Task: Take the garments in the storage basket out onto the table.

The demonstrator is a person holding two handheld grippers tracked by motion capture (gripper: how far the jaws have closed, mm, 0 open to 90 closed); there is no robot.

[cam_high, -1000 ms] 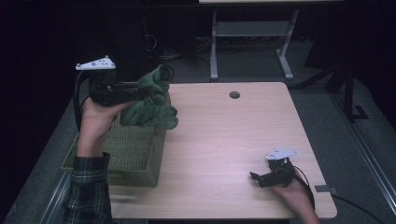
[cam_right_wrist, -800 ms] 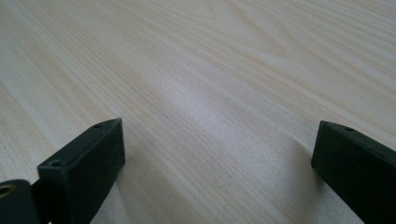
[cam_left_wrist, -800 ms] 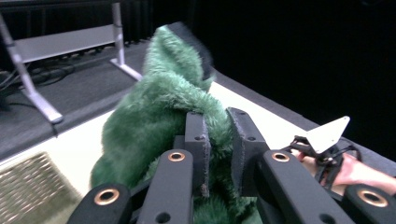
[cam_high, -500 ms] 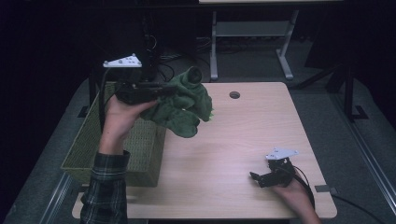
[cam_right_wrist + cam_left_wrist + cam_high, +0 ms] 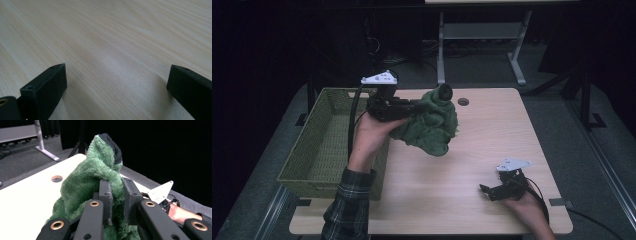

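Note:
A fluffy green garment (image 5: 432,125) with a black cuff hangs in the air over the left half of the wooden table (image 5: 492,130), just right of the basket. My left gripper (image 5: 417,106) is shut on a fold of it. Seen from the left gripper view, the green garment (image 5: 85,182) is pinched between the two black jaws of the left gripper (image 5: 118,195), and its black cuff stands up above them. Near the table's front right edge my right gripper (image 5: 486,191) rests low over the wood. The right gripper (image 5: 115,82) is open, with bare tabletop between its jaws.
A green woven basket (image 5: 322,145) stands on the table's left side, beside my left forearm. A round cable hole (image 5: 463,101) sits near the table's far edge. Beyond the table are white desk legs (image 5: 517,70) and dark floor.
My left gripper has carried the green garment from above the basket rightward and a little lower, over the table. The right gripper has stayed where it was.

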